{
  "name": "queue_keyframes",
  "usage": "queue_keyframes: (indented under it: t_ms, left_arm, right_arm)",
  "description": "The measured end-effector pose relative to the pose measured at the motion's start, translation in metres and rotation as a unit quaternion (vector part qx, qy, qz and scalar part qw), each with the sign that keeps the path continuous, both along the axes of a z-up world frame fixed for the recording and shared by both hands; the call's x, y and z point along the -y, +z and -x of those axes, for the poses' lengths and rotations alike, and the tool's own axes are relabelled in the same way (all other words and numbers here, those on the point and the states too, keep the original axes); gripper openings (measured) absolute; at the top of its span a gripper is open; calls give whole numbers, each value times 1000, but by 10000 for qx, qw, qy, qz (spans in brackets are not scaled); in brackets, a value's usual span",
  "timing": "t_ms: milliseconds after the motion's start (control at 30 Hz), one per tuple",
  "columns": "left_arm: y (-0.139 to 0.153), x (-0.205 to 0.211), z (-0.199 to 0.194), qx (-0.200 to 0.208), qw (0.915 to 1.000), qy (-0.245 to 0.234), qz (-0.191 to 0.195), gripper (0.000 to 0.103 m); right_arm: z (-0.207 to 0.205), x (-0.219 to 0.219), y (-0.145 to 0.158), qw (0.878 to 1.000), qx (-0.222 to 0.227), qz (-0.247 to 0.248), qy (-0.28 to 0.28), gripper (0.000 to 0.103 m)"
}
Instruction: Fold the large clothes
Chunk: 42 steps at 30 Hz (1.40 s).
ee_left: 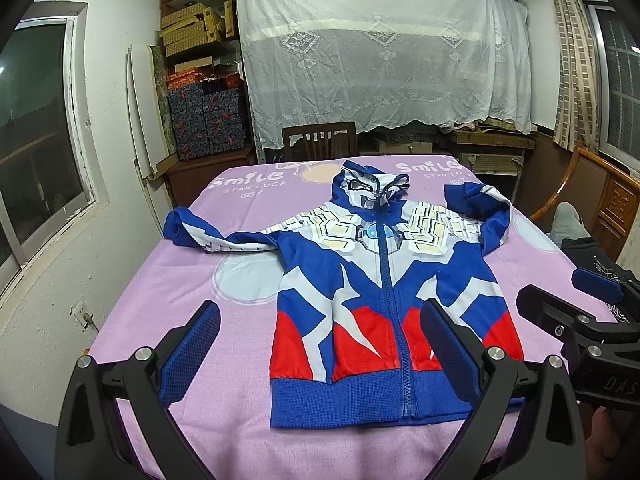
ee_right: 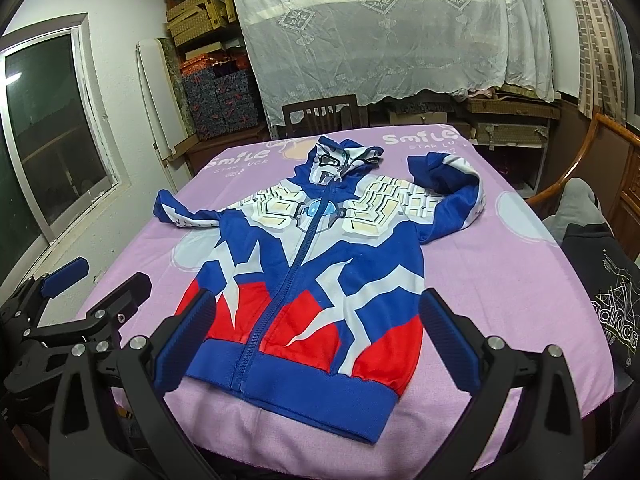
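A blue, red and white zip-up hoodie (ee_left: 360,280) (ee_right: 304,264) lies flat, front up, on a table under a pink cloth (ee_left: 224,248) (ee_right: 500,280). Its hood points away from me and its blue hem lies nearest. The left sleeve stretches out sideways; the right sleeve is bent back on itself. My left gripper (ee_left: 320,344) hovers open above the hem's left half, holding nothing. My right gripper (ee_right: 316,340) hovers open over the hem, also with nothing in it. Each gripper shows at the other view's edge: the right gripper (ee_left: 568,296) and the left gripper (ee_right: 100,276).
A dark wooden chair (ee_left: 320,140) stands at the table's far edge. Behind it, a white lace sheet (ee_left: 380,52) covers tall furniture, beside shelves of boxes (ee_left: 204,80). A window (ee_left: 36,128) is at left. A person's black sweater (ee_right: 608,300) and a wooden armchair (ee_left: 600,196) are at right.
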<state>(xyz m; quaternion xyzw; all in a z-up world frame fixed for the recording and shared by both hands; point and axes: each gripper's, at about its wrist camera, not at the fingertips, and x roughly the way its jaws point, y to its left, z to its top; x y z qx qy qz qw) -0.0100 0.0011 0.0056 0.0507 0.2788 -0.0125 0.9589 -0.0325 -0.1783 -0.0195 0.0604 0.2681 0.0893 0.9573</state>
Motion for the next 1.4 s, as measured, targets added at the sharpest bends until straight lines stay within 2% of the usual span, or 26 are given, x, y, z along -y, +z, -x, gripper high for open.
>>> queue_keyframes:
  t_ms: [1400]
  left_arm:
    - [-3,0,1,11,10000,5,-16,100]
  right_arm:
    - [2,2,-3,9999,-43,-117,-10,99]
